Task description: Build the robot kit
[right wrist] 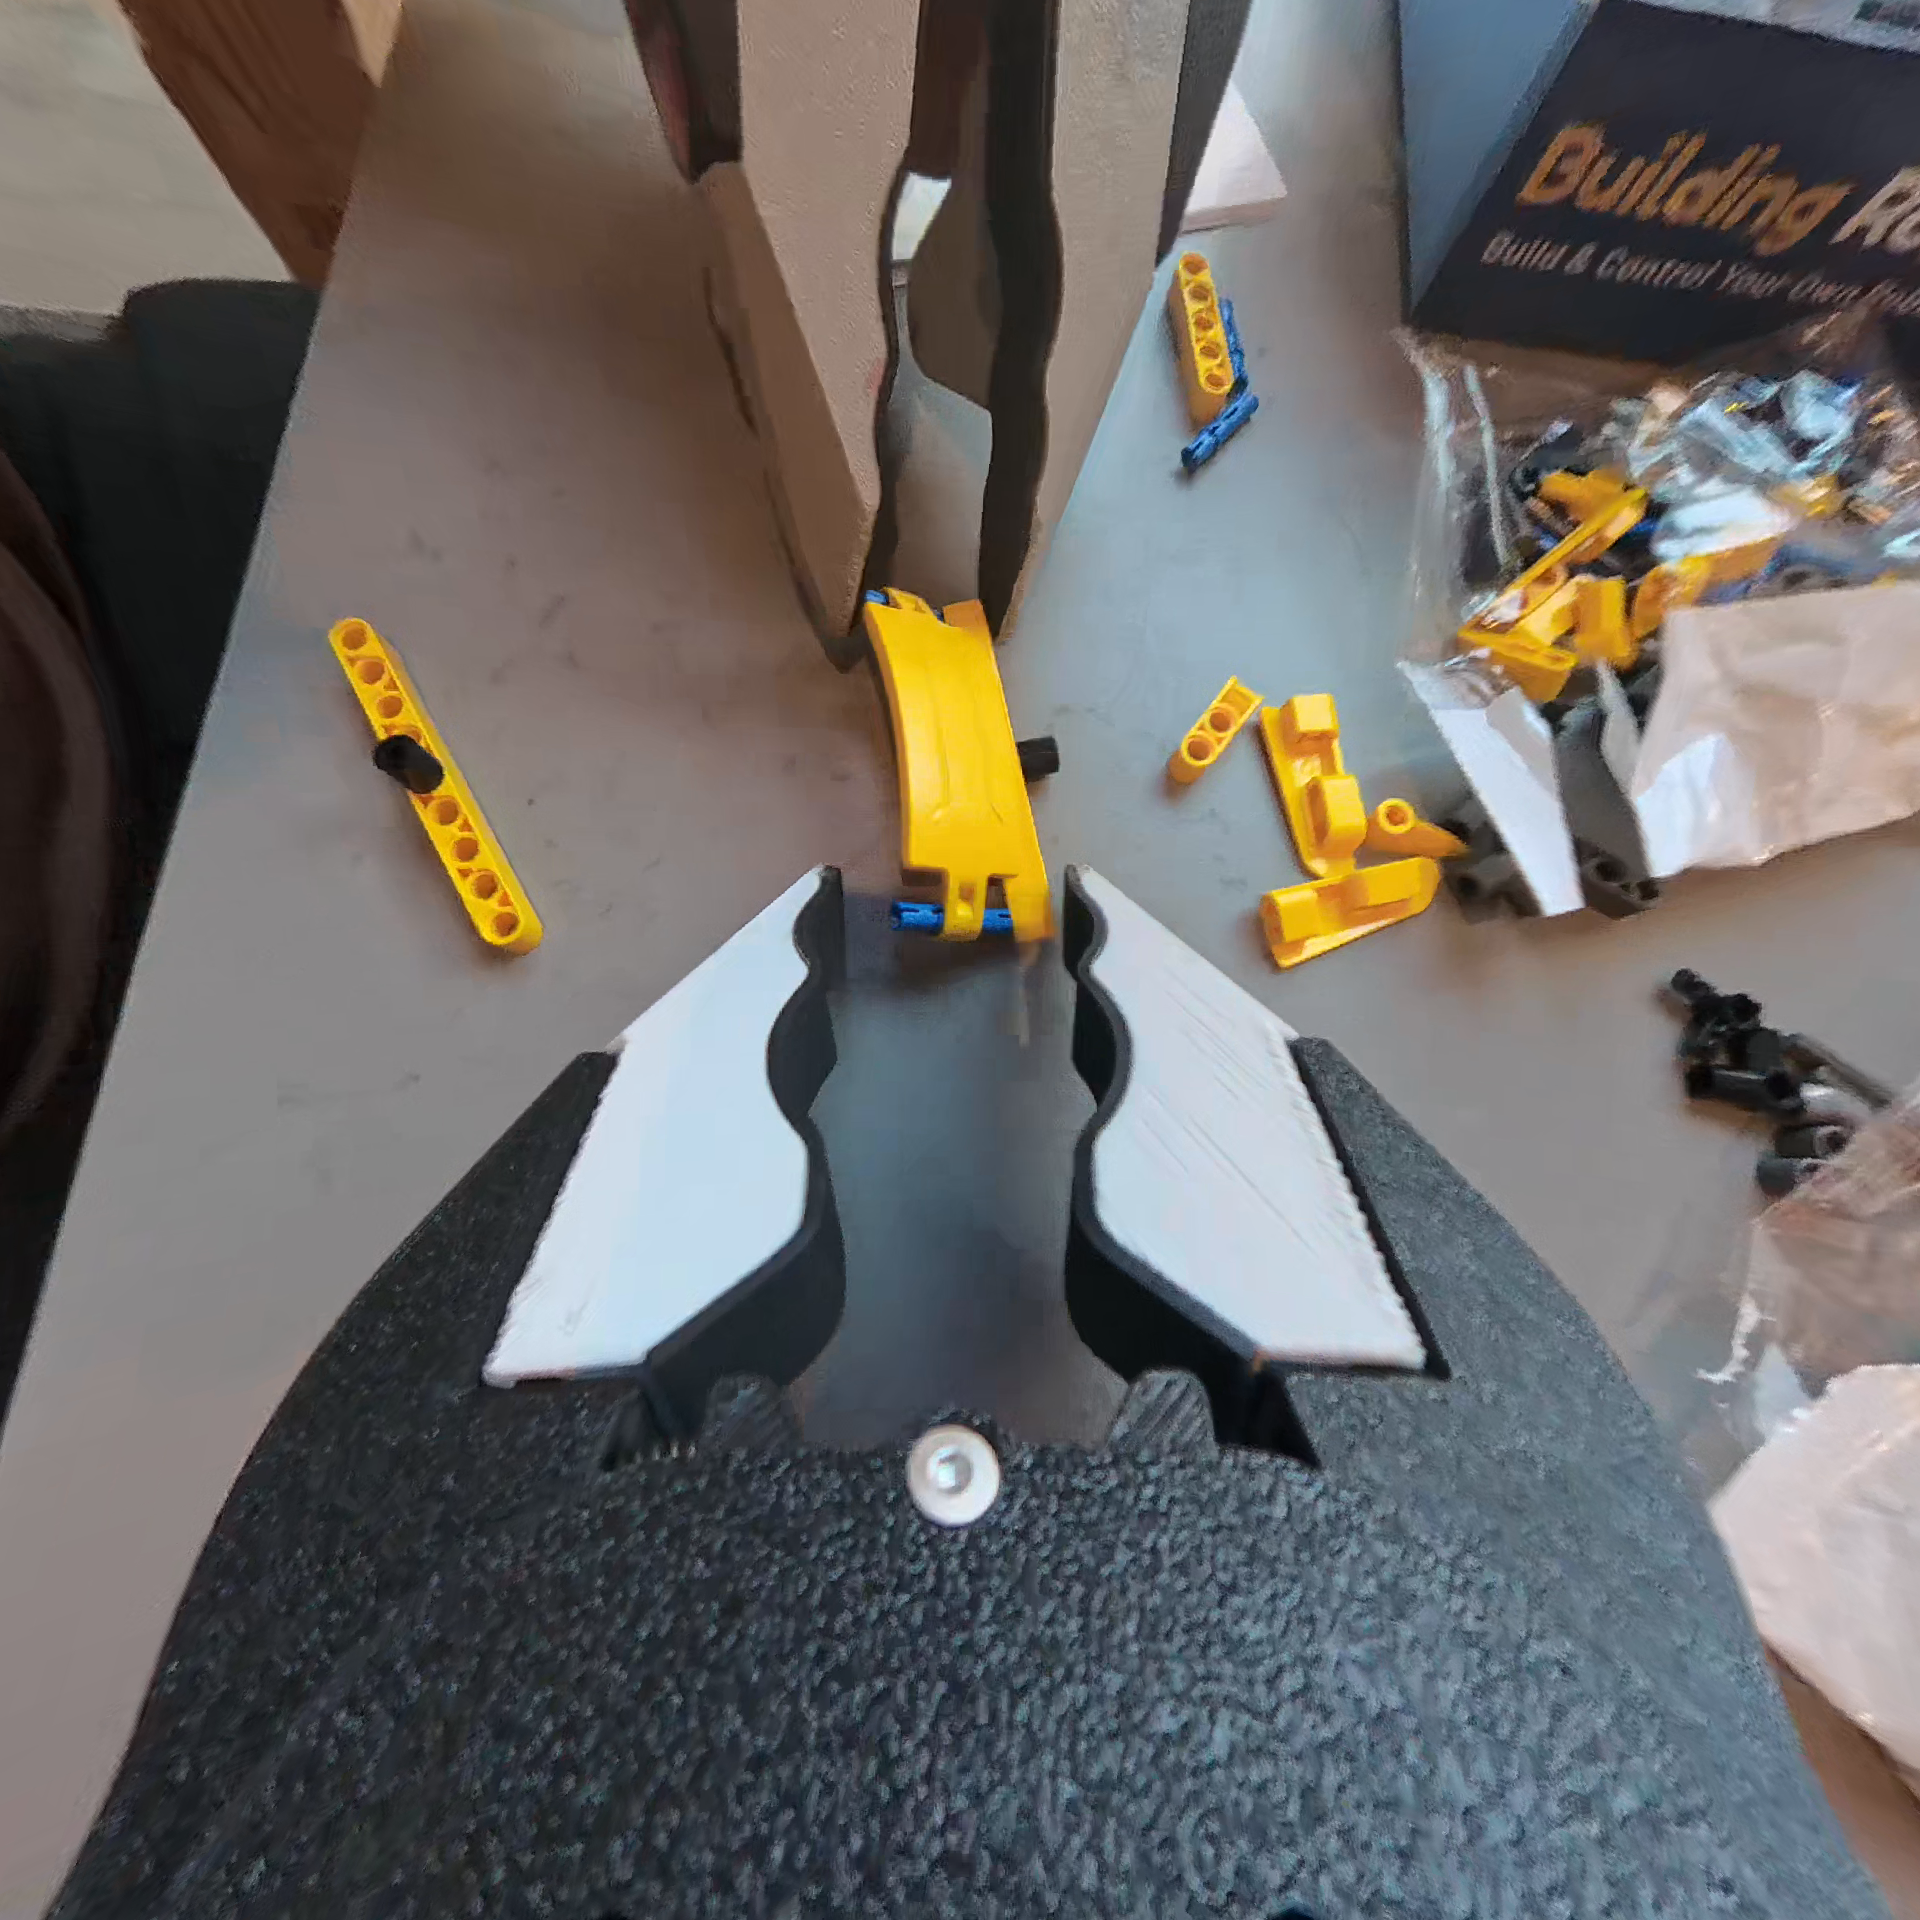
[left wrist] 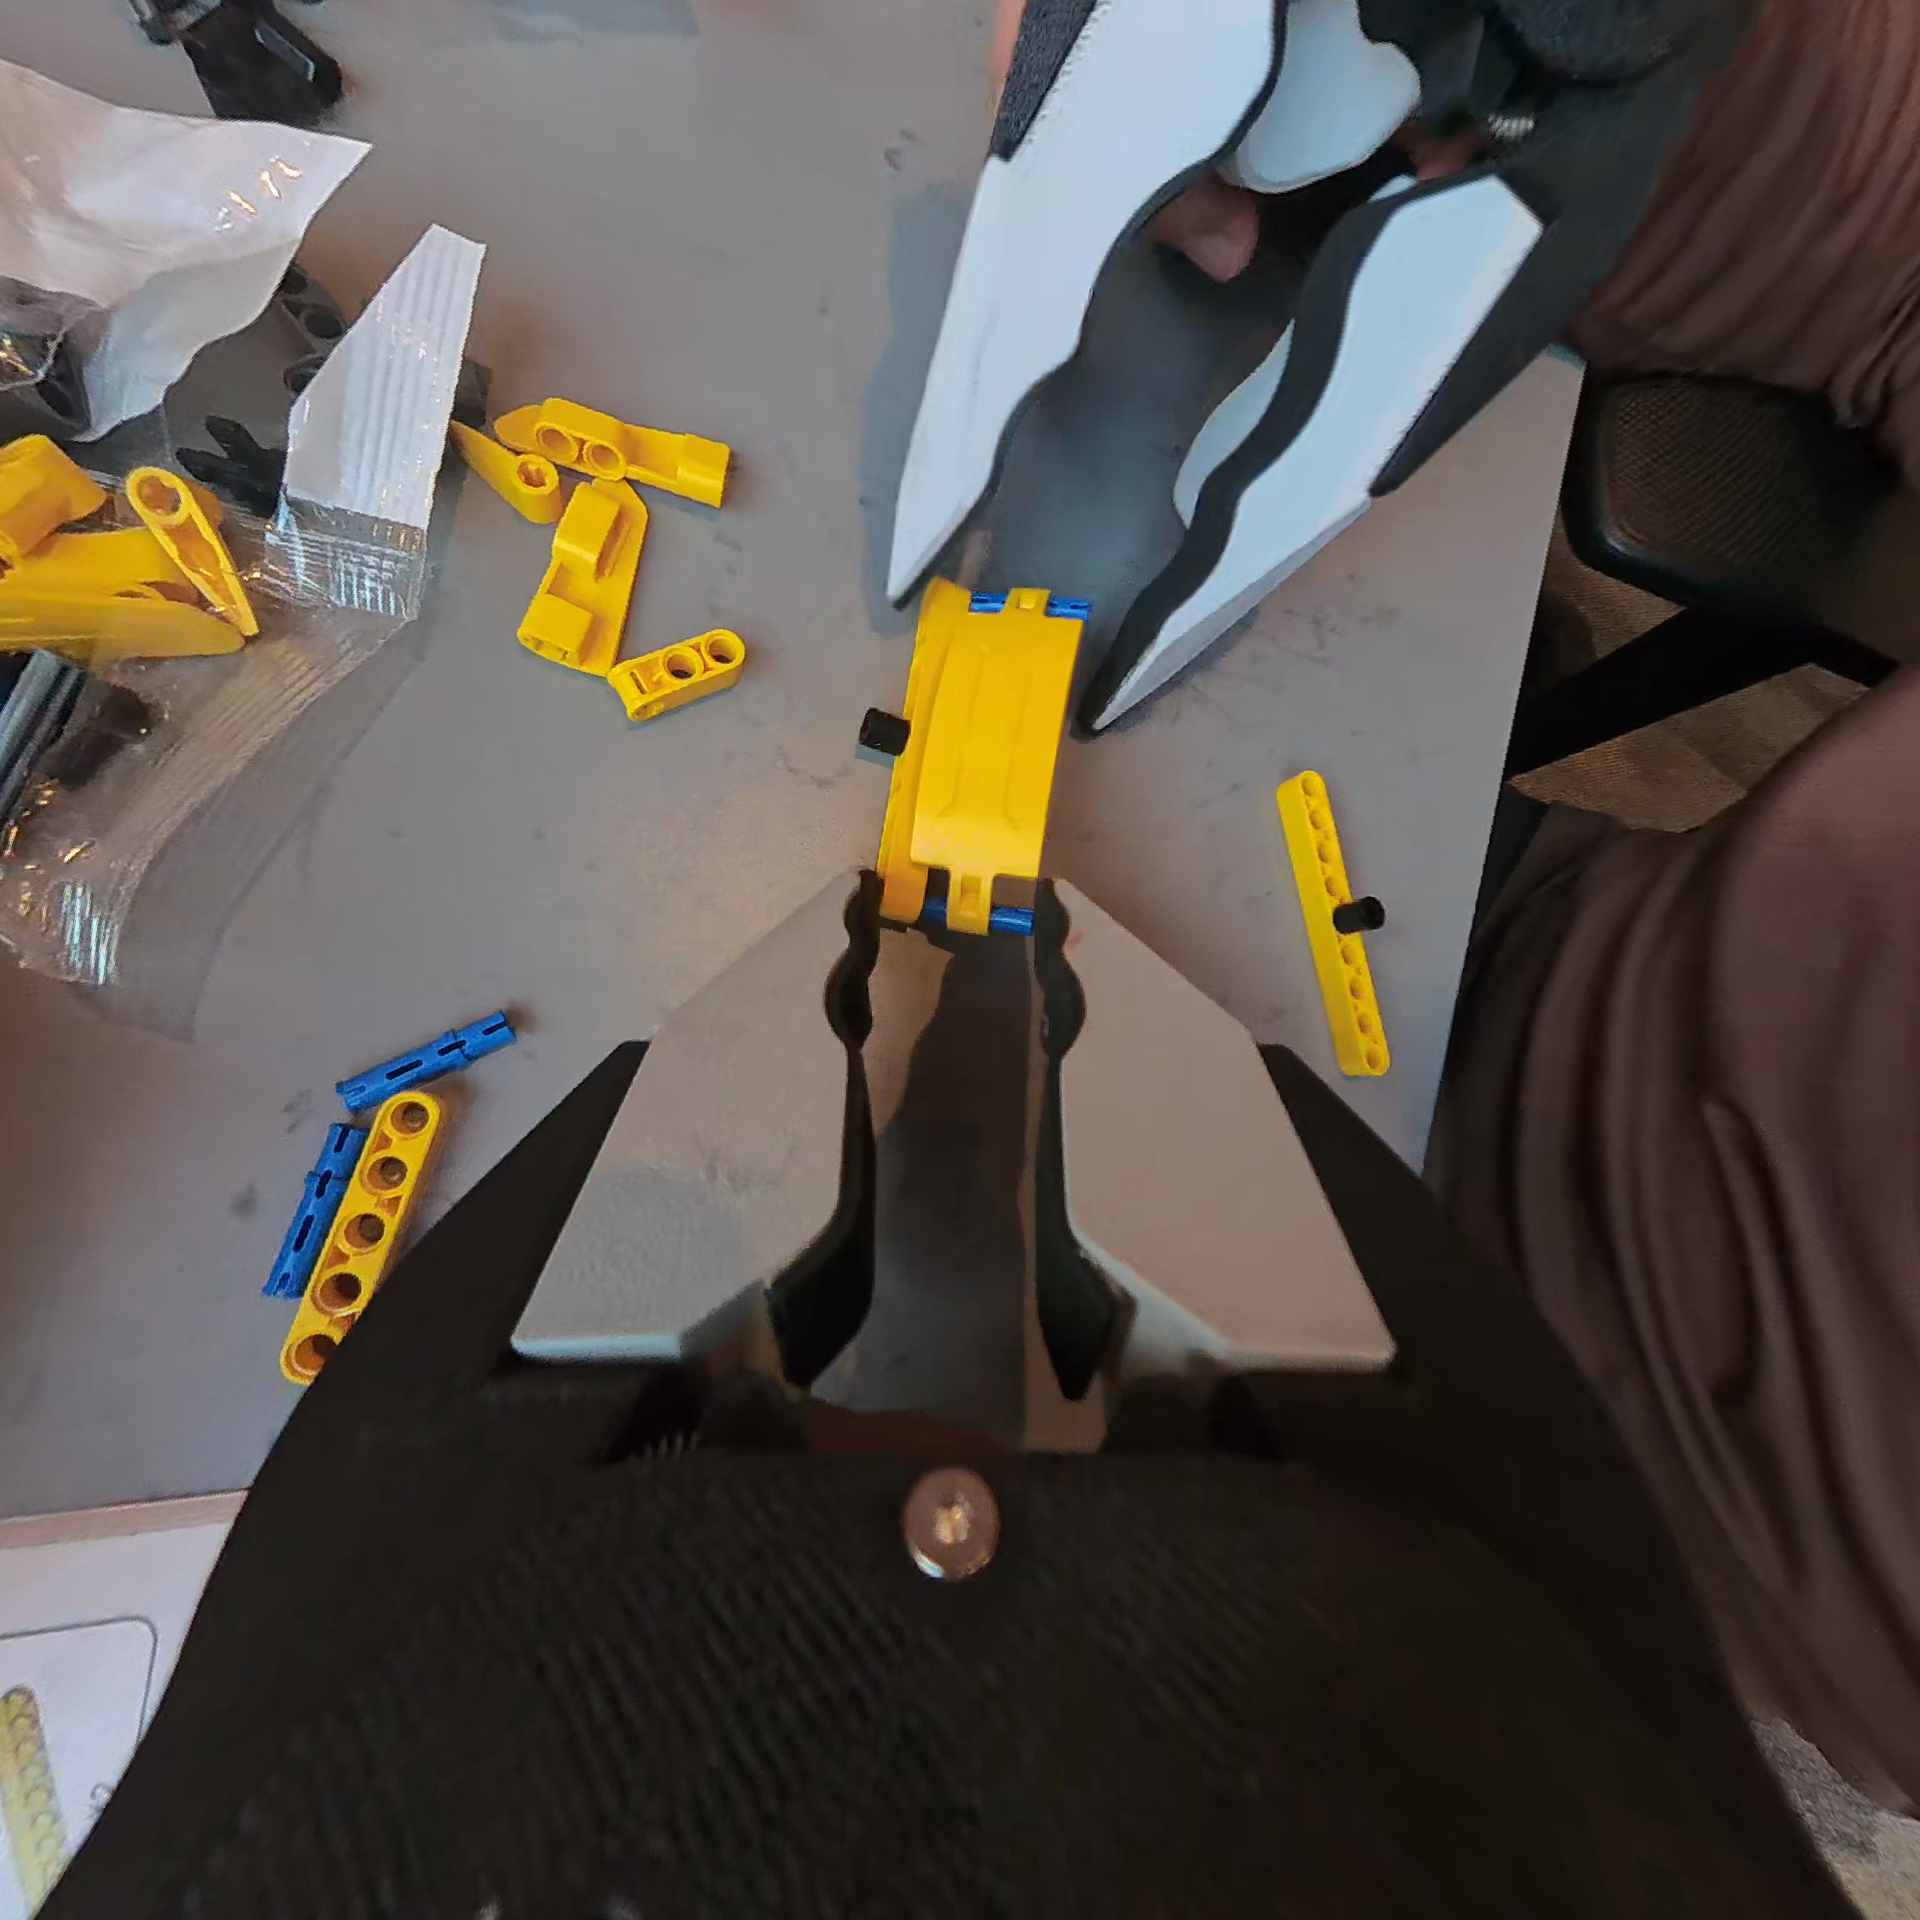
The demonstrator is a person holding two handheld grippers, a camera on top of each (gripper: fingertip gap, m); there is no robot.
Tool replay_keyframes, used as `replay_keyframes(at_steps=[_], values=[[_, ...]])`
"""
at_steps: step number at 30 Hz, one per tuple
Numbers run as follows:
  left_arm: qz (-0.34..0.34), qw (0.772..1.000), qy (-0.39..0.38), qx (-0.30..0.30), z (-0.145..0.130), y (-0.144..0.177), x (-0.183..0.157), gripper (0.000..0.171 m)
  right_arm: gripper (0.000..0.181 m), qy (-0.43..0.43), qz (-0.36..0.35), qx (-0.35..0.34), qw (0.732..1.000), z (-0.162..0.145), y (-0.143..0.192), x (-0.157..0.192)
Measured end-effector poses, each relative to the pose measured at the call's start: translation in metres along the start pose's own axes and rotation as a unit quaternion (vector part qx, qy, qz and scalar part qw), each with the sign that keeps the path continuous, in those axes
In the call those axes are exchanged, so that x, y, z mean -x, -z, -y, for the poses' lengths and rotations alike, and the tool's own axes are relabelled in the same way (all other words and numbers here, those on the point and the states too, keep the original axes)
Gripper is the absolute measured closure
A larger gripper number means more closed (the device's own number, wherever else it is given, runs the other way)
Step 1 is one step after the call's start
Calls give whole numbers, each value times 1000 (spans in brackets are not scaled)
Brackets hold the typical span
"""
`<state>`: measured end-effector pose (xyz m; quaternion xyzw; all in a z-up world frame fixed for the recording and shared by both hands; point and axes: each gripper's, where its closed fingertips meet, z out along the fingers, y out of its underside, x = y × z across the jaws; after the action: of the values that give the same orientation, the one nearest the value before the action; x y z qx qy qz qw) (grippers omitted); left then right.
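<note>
A yellow curved panel point(left wrist: 977, 748) with blue pins at both ends and a black pin on its side lies on the grey table point(left wrist: 623, 883). My left gripper point(left wrist: 956, 899) is shut on its near end. It shows at the top of the right wrist view point(right wrist: 925, 623). My right gripper point(right wrist: 954, 883) is open, and its fingertips flank the panel's point(right wrist: 961, 758) other end, just off the blue pins. It also shows in the left wrist view point(left wrist: 1003, 655).
A long yellow beam with a black pin point(left wrist: 1333, 925) lies near the table edge. A short yellow beam with blue pins point(left wrist: 358, 1236), loose yellow parts point(left wrist: 603, 540), plastic bags of parts point(right wrist: 1662, 582), black pins point(right wrist: 1745, 1070) and a dark box point(right wrist: 1662, 177) lie around. A person's brown sleeve point(left wrist: 1714, 1143) is at the edge. The gap from one gripper's tips to the other's is roughly 5 cm.
</note>
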<state>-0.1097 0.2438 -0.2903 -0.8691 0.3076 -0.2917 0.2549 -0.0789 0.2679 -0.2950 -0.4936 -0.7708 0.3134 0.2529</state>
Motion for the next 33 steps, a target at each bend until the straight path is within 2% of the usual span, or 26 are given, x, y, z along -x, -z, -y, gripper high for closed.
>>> replay_keyframes(at_steps=[2,4,5,8,10,13,17,21,24,26,28,29,33], values=[[4,1000,3,-1,0,0,0,145,137,21,-30,-4,999,3,0,-5],[0,1000,16,-1,0,0,-1,145,159,52,-47,-6,997,5,-1,-5],[-2,1000,23,-3,1,0,-1,145,160,59,-55,-3,997,5,-2,-6],[8,1000,19,-4,0,1,0,144,162,24,-56,-2,998,4,-1,-13],[45,999,-26,-11,2,2,2,134,172,-8,-56,-8,998,3,1,-19],[156,981,-112,9,-3,6,20,137,176,-51,-31,-14,998,2,3,-20],[172,971,-165,4,-3,2,8,138,175,-81,-35,-13,996,0,3,-25],[215,953,-215,7,1,2,12,149,175,-100,-29,-27,994,2,6,-27],[237,953,-188,15,4,5,18,145,175,-123,-22,-51,991,7,12,-30],[247,959,-141,-7,7,9,21,145,175,-132,-16,-66,989,10,15,-31],[228,970,-75,-21,6,6,19,127,175,-122,-28,-75,989,12,19,-35],[223,972,-60,-31,7,5,17,127,175,-115,-40,-76,990,12,20,-38],[206,974,-84,-41,17,-1,7,127,177,-53,-116,-82,988,16,33,-54]])
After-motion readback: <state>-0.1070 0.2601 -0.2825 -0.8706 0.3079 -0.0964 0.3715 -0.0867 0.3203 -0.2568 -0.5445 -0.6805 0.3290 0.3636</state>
